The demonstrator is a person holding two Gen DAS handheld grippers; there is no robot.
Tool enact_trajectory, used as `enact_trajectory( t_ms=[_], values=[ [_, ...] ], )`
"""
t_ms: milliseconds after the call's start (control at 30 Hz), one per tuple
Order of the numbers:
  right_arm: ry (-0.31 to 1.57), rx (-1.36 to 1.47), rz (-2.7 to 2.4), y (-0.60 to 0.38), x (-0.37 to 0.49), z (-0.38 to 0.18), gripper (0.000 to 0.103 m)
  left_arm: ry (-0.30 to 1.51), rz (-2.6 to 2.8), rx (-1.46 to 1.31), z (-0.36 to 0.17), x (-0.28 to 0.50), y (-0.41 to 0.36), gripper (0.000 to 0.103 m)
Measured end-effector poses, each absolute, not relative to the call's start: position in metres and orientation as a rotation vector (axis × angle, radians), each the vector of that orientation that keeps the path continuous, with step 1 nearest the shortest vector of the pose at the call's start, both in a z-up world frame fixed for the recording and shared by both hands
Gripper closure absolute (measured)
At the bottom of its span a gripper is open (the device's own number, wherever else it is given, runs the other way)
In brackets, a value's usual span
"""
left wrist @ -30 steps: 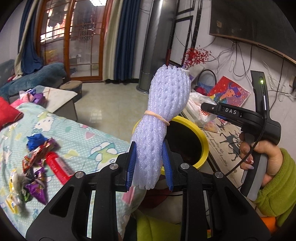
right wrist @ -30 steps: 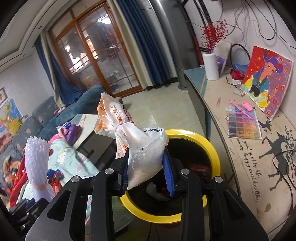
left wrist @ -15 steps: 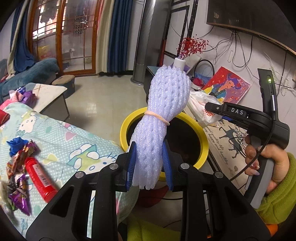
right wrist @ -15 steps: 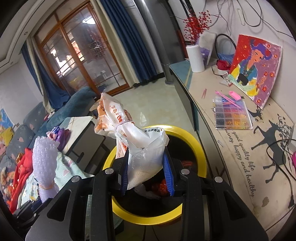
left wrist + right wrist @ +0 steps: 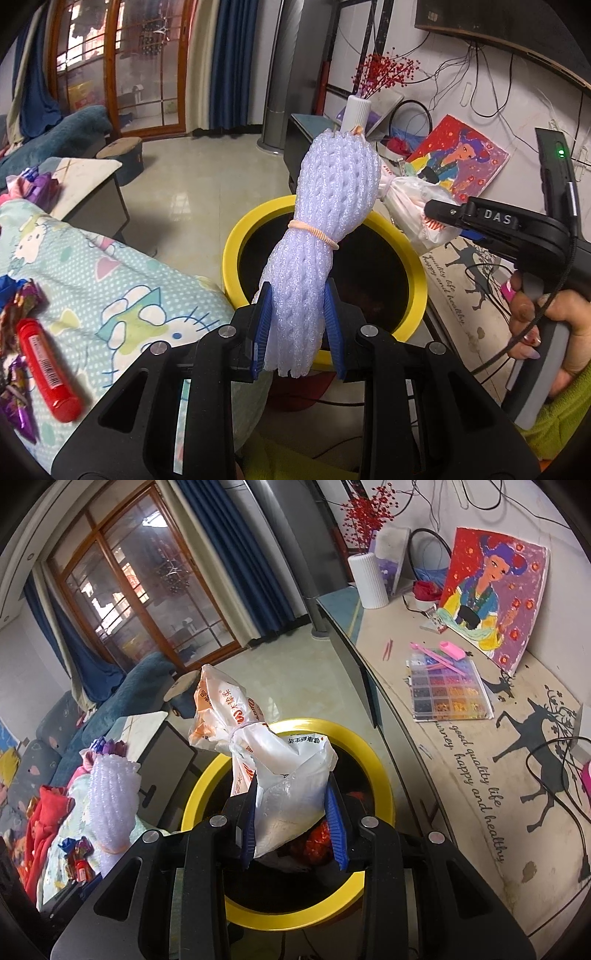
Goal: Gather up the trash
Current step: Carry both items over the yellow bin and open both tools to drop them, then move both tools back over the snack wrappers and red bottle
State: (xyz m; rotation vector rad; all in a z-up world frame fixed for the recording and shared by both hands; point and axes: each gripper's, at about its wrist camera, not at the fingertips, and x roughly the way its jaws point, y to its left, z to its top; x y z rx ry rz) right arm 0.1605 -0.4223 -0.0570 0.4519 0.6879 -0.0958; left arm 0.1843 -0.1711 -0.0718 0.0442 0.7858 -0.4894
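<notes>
Left wrist view looks straight down the left gripper (image 5: 297,328), whose blue pads pinch the lower end of a bundle of white foam netting (image 5: 325,225) cinched at its waist by a rubber band (image 5: 314,233). The bundle stands up between the pads, directly in front of the yellow-rimmed bin (image 5: 243,236), over its dark opening as framed. It looks very light, soft and springy — the mesh squashes where the pads press — so a hold low on the gathered stem seems sound, and it should drop freely when let go. This view alone shows the person's hand (image 5: 546,325) on the handle of the right gripper (image 5: 448,221), with the plastic bag (image 5: 410,210) poking out past its tip above the bin's far rim, and also the loose litter on the patterned bedcover (image 5: 122,280): a red tube (image 5: 44,369) and crumpled wrappers (image 5: 18,306). Right wrist view looks along the right gripper (image 5: 293,825); its pads squeeze the knotted plastic bag (image 5: 273,771), a thin, crinkly, slippery film with printed lettering, light and limp — best held on the bunched body below the knot, as it is. Only here can one see into the bin (image 5: 380,786) — red and dark rubbish already lies at the bottom — and across the surface (image 5: 461,812) to the bead box (image 5: 448,685) and painting (image 5: 495,590). The foam netting (image 5: 110,805) appears at the left, beside the bin.
</notes>
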Motion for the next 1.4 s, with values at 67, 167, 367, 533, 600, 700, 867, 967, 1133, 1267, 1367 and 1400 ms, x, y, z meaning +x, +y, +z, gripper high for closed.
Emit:
enact_trajectory(
  t_ms=[67,167,367,533,600,700,867,967,1133,1267,1367,1400],
  values=[
    [0.697,0.456,-0.106,-0.424,0.162,-0.06,0.072,0.801,-0.492,0.037,-0.076,0.188,-0.173,0.082],
    [0.712,0.462,-0.119,-0.425,0.162,-0.063,0.072,0.824,-0.499,0.028,-0.081,0.192,-0.176,0.082],
    [0.73,0.479,-0.123,-0.426,0.165,-0.068,0.069,0.846,-0.504,0.015,-0.088,0.2,-0.181,0.081],
    [0.746,0.522,-0.134,-0.43,0.165,-0.073,0.051,0.852,-0.499,-0.017,-0.087,0.209,-0.18,0.07],
    [0.749,0.522,-0.146,-0.432,0.166,-0.074,0.046,0.847,-0.501,-0.034,-0.086,0.213,-0.178,0.059],
    [0.745,0.523,-0.157,-0.433,0.165,-0.073,0.042,0.843,-0.493,-0.055,-0.084,0.214,-0.176,0.039],
    [0.739,0.514,-0.161,-0.433,0.164,-0.073,0.041,0.836,-0.485,-0.065,-0.081,0.209,-0.171,0.019],
    [0.729,0.502,-0.157,-0.431,0.164,-0.071,0.041,0.819,-0.485,-0.076,-0.075,0.203,-0.167,0.011],
    [0.713,0.474,-0.131,-0.423,0.163,-0.064,0.039,0.788,-0.466,-0.077,-0.064,0.194,-0.16,0.011],
    [0.688,0.443,-0.099,-0.413,0.161,-0.057,0.035,0.756,-0.443,-0.091,-0.057,0.183,-0.148,0.011],
    [0.664,0.411,-0.078,-0.404,0.159,-0.048,0.034,0.732,-0.421,-0.089,-0.052,0.175,-0.139,0.011],
    [0.653,0.401,-0.071,-0.401,0.158,-0.045,0.034,0.726,-0.414,-0.088,-0.05,0.174,-0.136,0.011]
  ],
)
